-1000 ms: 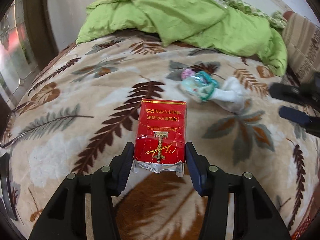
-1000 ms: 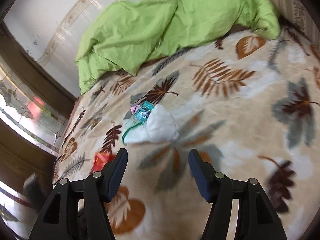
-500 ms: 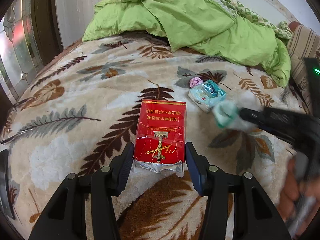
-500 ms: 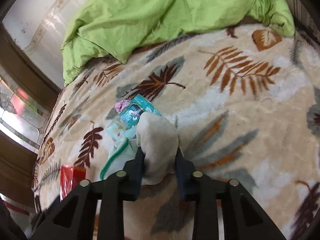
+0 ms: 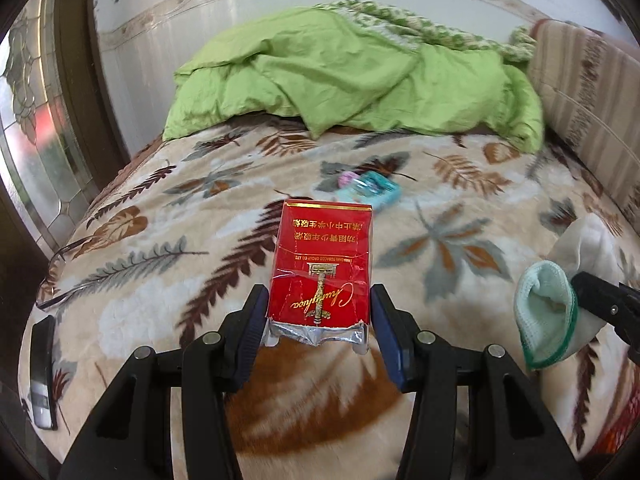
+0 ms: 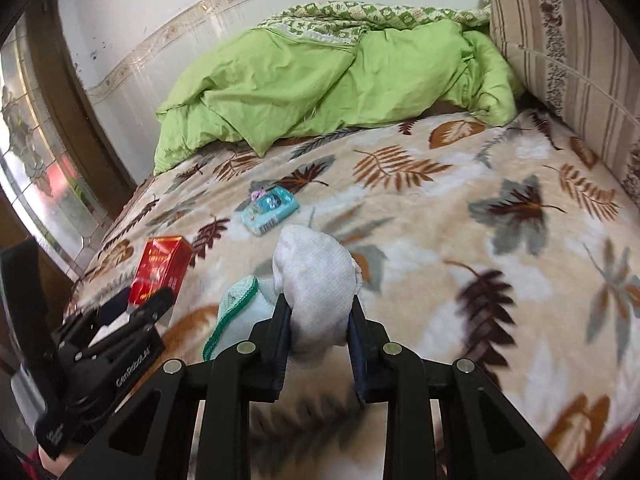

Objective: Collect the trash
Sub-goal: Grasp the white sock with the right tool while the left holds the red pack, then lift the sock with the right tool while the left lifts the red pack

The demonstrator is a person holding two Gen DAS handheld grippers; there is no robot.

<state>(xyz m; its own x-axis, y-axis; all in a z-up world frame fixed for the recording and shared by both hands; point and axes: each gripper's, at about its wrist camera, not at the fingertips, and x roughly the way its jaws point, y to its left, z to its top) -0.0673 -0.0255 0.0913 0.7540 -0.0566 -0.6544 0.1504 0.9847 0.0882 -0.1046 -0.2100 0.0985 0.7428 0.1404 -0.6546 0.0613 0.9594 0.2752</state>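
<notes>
My left gripper (image 5: 319,322) is shut on a red cigarette pack (image 5: 322,268) and holds it above the leaf-patterned blanket (image 5: 168,240). The pack also shows in the right wrist view (image 6: 160,266). My right gripper (image 6: 318,320) is shut on a white sock with a green-trimmed cuff (image 6: 316,280), lifted off the bed. The sock also shows at the right of the left wrist view (image 5: 556,304). A teal wrapper (image 6: 272,208) with a small pink scrap beside it lies on the blanket further back; it also shows in the left wrist view (image 5: 370,190).
A crumpled green duvet (image 5: 352,76) covers the back of the bed. A striped cushion (image 6: 572,44) stands at the right. A wood-framed glass door (image 5: 36,132) is at the left. A dark flat object (image 5: 42,368) lies at the bed's left edge.
My right gripper closed on the sock and lifted it off the blanket, drawing back from the teal wrapper. My left gripper kept hold of the cigarette pack and rose and pulled back.
</notes>
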